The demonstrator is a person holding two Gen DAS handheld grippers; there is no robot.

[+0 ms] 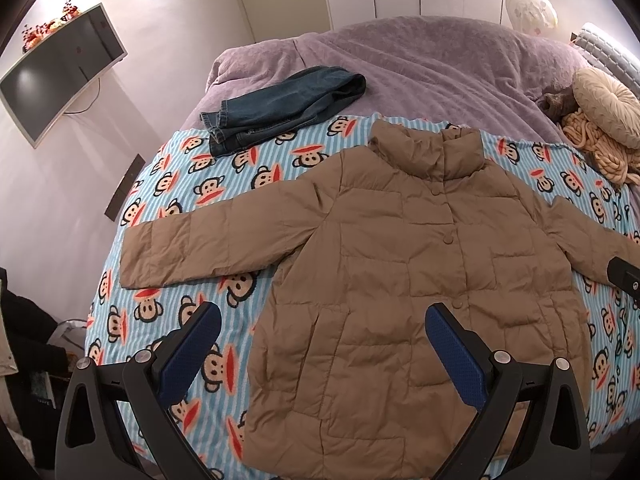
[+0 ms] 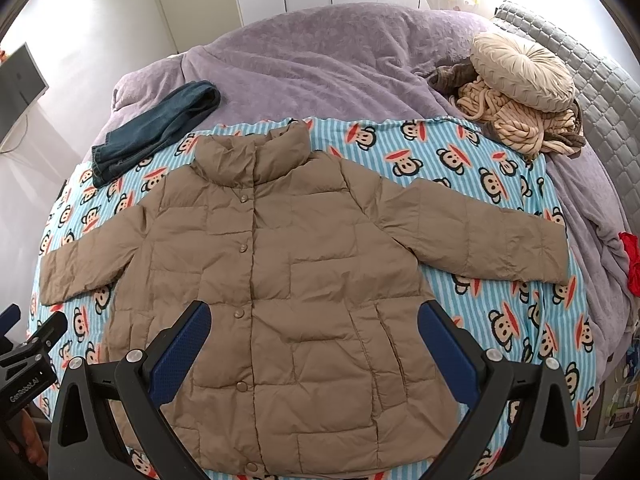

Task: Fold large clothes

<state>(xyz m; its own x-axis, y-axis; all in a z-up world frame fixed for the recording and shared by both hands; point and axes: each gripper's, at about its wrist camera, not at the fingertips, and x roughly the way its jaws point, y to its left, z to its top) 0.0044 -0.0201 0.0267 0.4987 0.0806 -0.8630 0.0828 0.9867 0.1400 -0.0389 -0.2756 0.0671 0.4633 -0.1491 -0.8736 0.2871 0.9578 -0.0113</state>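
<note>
Left wrist view: tan puffer jacket (image 1: 400,280) lies flat, buttoned, sleeves out, on monkey-print blanket (image 1: 192,200) on the bed; folded jeans (image 1: 280,112) beyond the collar. Left gripper (image 1: 322,336) fingers spread, empty, seemingly above the hem.

Right wrist view: right gripper (image 2: 314,332) fingers spread, empty, over jacket's lower front.

Left tongs (image 1: 322,336): jaws spread wide, nothing between the blue pads (image 1: 191,354). Both black finger arms splayed outward from the bottom of the left wrist view. Right tongs (image 2: 314,334): jaws likewise spread wide, blue pads (image 2: 180,354) empty. Both pairs were held raised, not touching anything. In the right wrist view, the left tongs' body appeared at the lower-left edge; in the left wrist view, a part of the right tongs showed at the right edge.
</note>
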